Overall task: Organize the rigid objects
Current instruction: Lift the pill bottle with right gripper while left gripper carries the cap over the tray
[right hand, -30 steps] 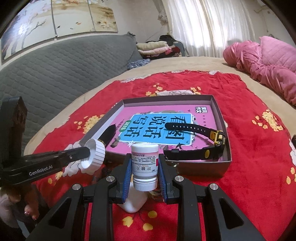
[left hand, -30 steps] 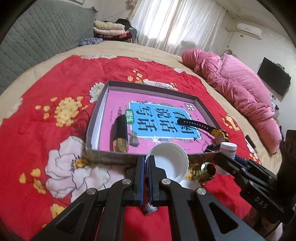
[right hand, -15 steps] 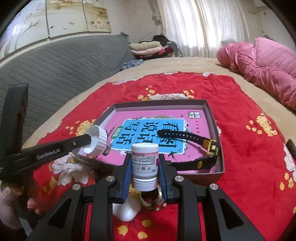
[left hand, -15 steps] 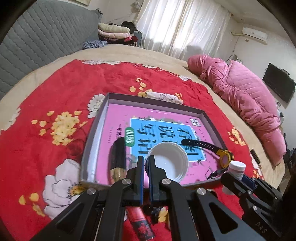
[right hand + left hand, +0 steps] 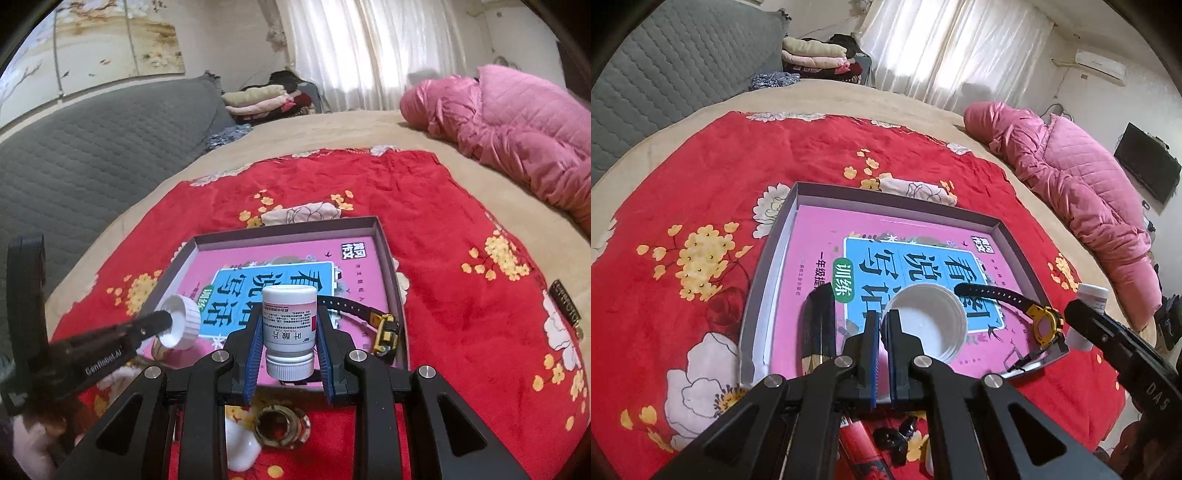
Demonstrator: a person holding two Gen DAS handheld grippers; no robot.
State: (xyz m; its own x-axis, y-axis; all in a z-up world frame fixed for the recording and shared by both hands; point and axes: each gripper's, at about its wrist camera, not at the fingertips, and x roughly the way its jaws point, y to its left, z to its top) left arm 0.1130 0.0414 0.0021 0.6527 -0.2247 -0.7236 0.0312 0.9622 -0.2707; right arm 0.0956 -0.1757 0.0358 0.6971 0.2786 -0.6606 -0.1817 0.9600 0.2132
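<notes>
Left gripper (image 5: 881,334) pinches the cap (image 5: 926,321) rim above the tray's (image 5: 886,195) near edge; right gripper (image 5: 289,339) clamps the bottle (image 5: 289,330).

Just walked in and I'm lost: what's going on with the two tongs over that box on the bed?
A person is tidying small things into a shallow box lined with a pink book. The left tongs pinch the rim of a white lid, held over the box. The right tongs grip a white pill bottle, upside down, at the box's near edge. A watch and a dark pencil-shaped thing already lie inside.
</notes>
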